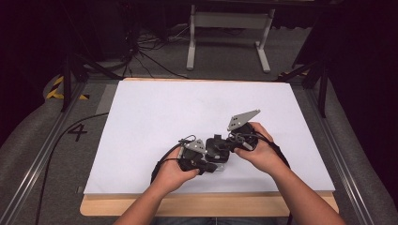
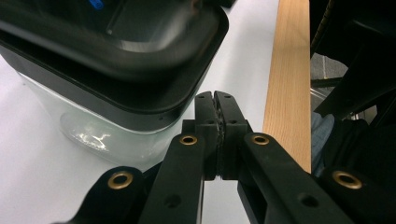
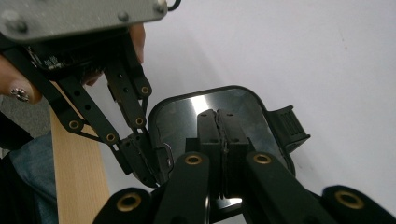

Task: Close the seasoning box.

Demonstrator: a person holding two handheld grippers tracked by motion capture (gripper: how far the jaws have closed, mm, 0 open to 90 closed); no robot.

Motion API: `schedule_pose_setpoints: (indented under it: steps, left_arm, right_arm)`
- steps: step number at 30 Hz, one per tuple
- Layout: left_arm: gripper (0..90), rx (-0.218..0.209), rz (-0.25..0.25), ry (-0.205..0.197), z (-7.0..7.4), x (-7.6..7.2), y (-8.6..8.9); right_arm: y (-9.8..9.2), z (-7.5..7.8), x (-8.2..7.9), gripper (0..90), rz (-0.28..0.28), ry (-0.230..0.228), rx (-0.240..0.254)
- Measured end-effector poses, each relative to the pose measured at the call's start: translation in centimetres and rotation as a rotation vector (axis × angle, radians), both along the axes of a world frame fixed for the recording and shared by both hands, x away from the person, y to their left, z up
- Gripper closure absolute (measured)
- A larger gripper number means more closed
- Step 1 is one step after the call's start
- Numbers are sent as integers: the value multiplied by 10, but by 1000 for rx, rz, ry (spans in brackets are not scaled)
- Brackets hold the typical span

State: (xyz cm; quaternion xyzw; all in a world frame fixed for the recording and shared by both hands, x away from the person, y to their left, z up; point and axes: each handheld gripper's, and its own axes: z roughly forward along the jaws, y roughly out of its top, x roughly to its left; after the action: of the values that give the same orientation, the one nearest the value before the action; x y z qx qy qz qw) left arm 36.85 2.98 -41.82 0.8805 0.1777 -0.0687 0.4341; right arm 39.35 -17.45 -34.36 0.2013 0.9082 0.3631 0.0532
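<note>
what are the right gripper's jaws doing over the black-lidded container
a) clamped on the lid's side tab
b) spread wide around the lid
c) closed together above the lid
c: in the right gripper view the right gripper has its jaws pressed together over the glossy black lid, with the tab off to one side.
</note>
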Motion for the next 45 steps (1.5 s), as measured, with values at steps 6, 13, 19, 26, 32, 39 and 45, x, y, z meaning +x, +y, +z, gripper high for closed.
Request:
schedule_pose_setpoints:
  steps: [6, 13, 19, 26, 32, 39, 45]
  left_arm:
    - [895, -17, 9, -1, -1, -1, -1]
    - [895, -12, 6, 1, 0, -1, 0]
    - [895, -18, 11, -2, 0, -1, 0]
    - [891, -21, 11, -3, 4, -2, 4]
    - [889, -44, 33, 0, 13, -5, 14]
    - [851, -44, 88, -19, 29, -7, 38]
    - [830, -59, 165, -55, 41, -4, 62]
  right_arm:
    - [2, -6, -1, 900, 0, 7, -13]
    - [1, -7, -1, 900, 0, 8, 0]
    - [1, -7, -1, 900, -5, 10, 0]
    - [-3, -2, 1, 900, -8, 19, 54]
    - [-14, 12, 1, 900, -32, -11, 88]
    - [-39, 22, 3, 849, -90, -23, 140]
    - [-63, 26, 4, 784, -151, -43, 175]
